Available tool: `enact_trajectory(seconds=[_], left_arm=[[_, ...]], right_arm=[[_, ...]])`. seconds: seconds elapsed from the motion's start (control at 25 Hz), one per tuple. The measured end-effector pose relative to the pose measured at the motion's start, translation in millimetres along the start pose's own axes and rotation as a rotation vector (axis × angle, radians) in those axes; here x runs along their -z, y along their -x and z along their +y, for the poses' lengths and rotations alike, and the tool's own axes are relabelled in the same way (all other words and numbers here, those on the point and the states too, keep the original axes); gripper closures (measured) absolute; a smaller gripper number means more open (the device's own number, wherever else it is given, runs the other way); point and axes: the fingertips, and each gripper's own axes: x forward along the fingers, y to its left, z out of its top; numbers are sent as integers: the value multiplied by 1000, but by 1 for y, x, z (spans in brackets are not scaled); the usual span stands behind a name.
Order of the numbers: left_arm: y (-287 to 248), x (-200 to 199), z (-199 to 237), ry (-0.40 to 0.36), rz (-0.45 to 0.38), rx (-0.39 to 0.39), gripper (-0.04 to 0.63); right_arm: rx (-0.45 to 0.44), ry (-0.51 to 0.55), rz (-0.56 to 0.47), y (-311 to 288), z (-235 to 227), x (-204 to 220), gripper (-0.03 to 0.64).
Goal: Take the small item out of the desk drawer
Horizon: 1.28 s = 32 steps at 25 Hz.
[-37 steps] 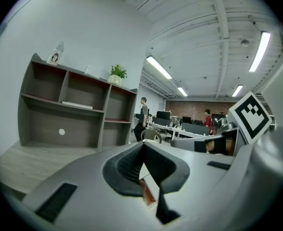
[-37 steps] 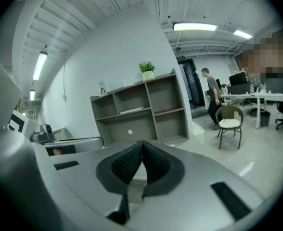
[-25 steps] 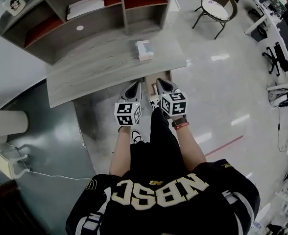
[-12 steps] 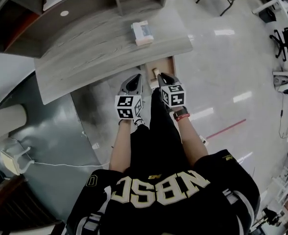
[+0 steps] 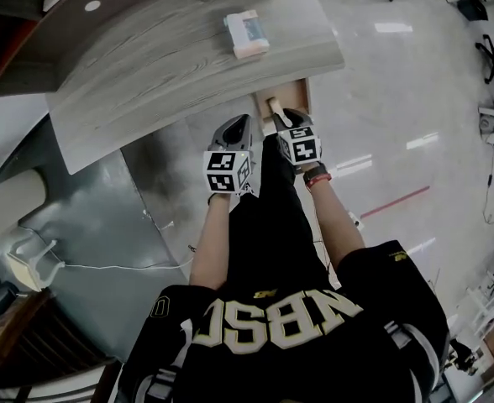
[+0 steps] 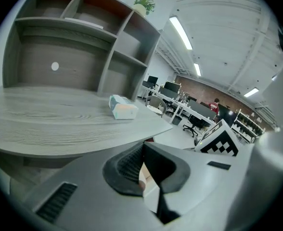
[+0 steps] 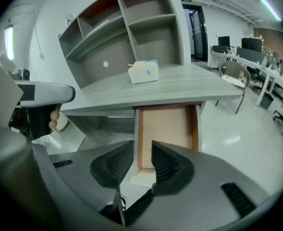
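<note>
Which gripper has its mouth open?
The right gripper, facing the pulled-out drawer: its jaws have just been opening and stand apart, gripping nothing. On the left gripper they are together.

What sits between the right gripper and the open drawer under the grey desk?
Nothing: the right gripper view shows bare air from right gripper to open light-wood drawer.

Head view steeply overhead; gripper views low, toward the same desk [image 5: 171, 65]
</note>
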Motion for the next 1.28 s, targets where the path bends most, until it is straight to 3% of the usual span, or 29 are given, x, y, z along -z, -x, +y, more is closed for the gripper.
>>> enact_trajectory(seconds=[0.76, 1.28], left_arm=[[-42, 50, 26, 48, 83, -26, 580], [-48, 69, 36, 52, 115, -54, 580]], right_arm=[[-29, 15, 163, -91, -31, 55, 446], [1, 18, 231, -127, -45, 71, 465]])
